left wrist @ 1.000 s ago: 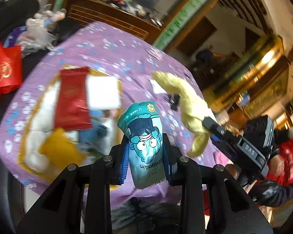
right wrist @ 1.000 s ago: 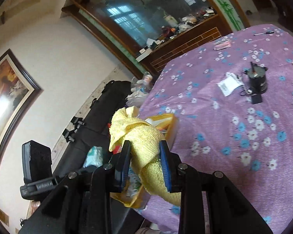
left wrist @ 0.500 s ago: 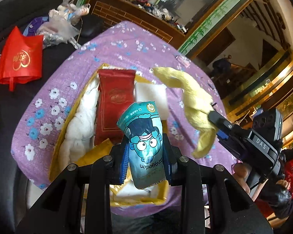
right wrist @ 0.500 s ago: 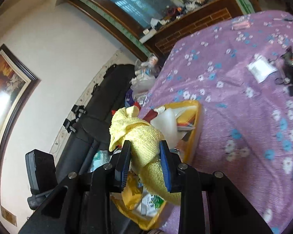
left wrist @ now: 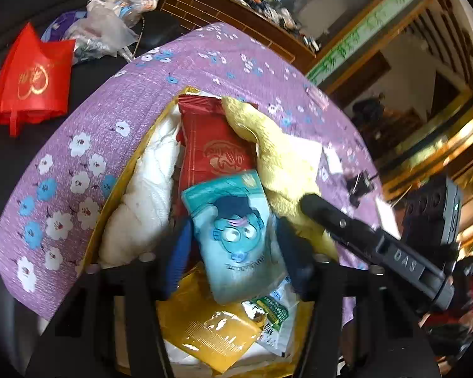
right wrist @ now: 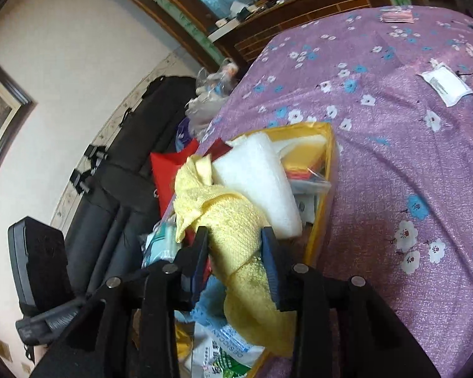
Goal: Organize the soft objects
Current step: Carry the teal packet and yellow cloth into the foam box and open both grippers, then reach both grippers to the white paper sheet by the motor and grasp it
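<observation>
2 handheld grippers lean over a shallow yellow tray (left wrist: 132, 170) that sits near the edge of a tabletop (right wrist: 394, 145) covered in purple cloth printed with white and blue flowers. The left gripper (left wrist: 233, 245) has its jaws opening, with clear gaps on either side of a teal cartoon-face pouch (left wrist: 236, 236) that leans between them on top of the tray's pile. The right gripper (right wrist: 235, 252) has its jaws opening too, and the yellow terry towel (right wrist: 233, 226) is between them, bunched into a thick roll; whether the pads press it at this moment is hard to tell. The towel hangs over the tray's near side, draped toward a white padded foam block (right wrist: 258, 182). To finish this drop well, each gripper probably should spread fully and lift straight away so neither soft item gets dragged back out, and the towel's loose tail likely needs to land inside the rim. The pouch looks glossy, flat and crinkly. The towel is looped, fluffy and limp. Also in the tray are a shiny red foil packet (left wrist: 211, 145), a quilted white cloth (left wrist: 148, 195) and a slick yellow plastic bag (left wrist: 208, 330).
</observation>
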Tool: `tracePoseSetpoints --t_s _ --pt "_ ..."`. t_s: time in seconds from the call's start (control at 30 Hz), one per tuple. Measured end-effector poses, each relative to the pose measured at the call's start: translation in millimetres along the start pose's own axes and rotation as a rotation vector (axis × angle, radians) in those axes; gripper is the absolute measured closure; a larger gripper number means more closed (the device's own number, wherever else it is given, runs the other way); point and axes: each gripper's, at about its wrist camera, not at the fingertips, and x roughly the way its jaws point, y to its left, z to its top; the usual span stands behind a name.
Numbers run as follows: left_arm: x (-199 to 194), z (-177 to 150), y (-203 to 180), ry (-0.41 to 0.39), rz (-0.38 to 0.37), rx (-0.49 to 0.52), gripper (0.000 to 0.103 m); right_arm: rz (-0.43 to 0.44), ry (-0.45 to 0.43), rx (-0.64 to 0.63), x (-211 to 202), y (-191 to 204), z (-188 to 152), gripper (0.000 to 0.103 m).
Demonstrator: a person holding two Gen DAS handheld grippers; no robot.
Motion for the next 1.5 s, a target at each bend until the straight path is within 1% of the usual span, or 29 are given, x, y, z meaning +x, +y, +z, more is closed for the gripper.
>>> tracePoseSetpoints --t_s 0.07,0.1,0.13,0.17,0.2,0.27,0.33,0.4,0.43,0.5,0.53,0.6,0.67,0.77,0.87,0.93,0.97,1.1,1.2,1.27,1.43,1.5 --pt "-3 0 3 0.004 -0.018 -0.040 0.045 0.023 -0.017 -0.021 -9 1 -1 0.068" --pt "-6 0 2 0.003 -0.027 -0.048 0.044 0.035 -0.032 -0.024 -14 1 0 0.064" --pt "-9 0 -1 -0.004 -0.033 -0.046 0.038 0.044 -0.049 -0.030 -21 1 -1 0.054" --pt "-13 -1 -6 -0.012 -0.032 -0.035 0.034 0.050 -0.067 -0.032 -28 1 -1 0.051" --pt "-14 -2 -11 -0.017 -0.020 -0.020 0.034 0.053 -0.083 -0.030 -34 0 -1 0.048" --pt "-20 -5 -25 -0.036 0.027 0.022 0.034 0.055 -0.104 -0.026 -48 -3 -3 0.048" --pt "-26 -11 -38 -0.063 0.090 0.064 0.034 0.048 -0.124 -0.011 -63 -9 -7 0.048" --pt "-30 -19 -57 -0.082 0.194 0.120 0.034 0.031 -0.133 -0.007 -76 -17 -12 0.048" --pt "-32 -24 -64 -0.093 0.225 0.147 0.034 0.013 -0.141 -0.009 -84 -22 -16 0.048" --pt "-35 -35 -82 -0.116 0.267 0.204 0.034 -0.034 -0.149 -0.006 -97 -34 -23 0.048" --pt "-37 -42 -94 -0.130 0.270 0.239 0.034 -0.055 -0.147 0.002 -103 -42 -27 0.048" --pt "-36 -48 -106 -0.138 0.245 0.261 0.034 -0.071 -0.144 0.045 -114 -58 -36 0.048" --pt "-31 -56 -120 -0.112 0.209 0.259 0.034 -0.044 -0.144 0.094 -128 -72 -45 0.048" --pt "-24 -65 -137 -0.084 0.156 0.271 0.034 -0.050 -0.162 0.124 -146 -83 -54 0.048" --pt "-17 -74 -157 -0.062 0.128 0.289 0.034 -0.052 -0.178 0.112 -160 -86 -55 0.043" --pt "-12 -77 -168 -0.046 0.118 0.303 0.034 -0.030 -0.195 0.120 -166 -90 -56 0.038" --pt "-9 -79 -171 -0.041 0.116 0.306 0.034 -0.026 -0.197 0.125 -167 -92 -56 0.038" --pt "5 -78 -176 -0.002 0.094 0.295 0.034 -0.038 -0.187 0.133 -165 -105 -56 0.038" --pt "20 -78 -175 0.022 0.082 0.277 0.034 -0.103 -0.156 0.136 -157 -117 -56 0.038" --pt "26 -78 -174 0.035 0.076 0.266 0.034 -0.130 -0.140 0.147 -151 -128 -58 0.038" --pt "37 -75 -176 0.034 0.082 0.284 0.034 -0.197 -0.099 0.181 -136 -152 -61 0.038" --pt "40 -71 -176 0.035 0.079 0.279 0.034 -0.194 -0.087 0.190 -130 -158 -63 0.038"
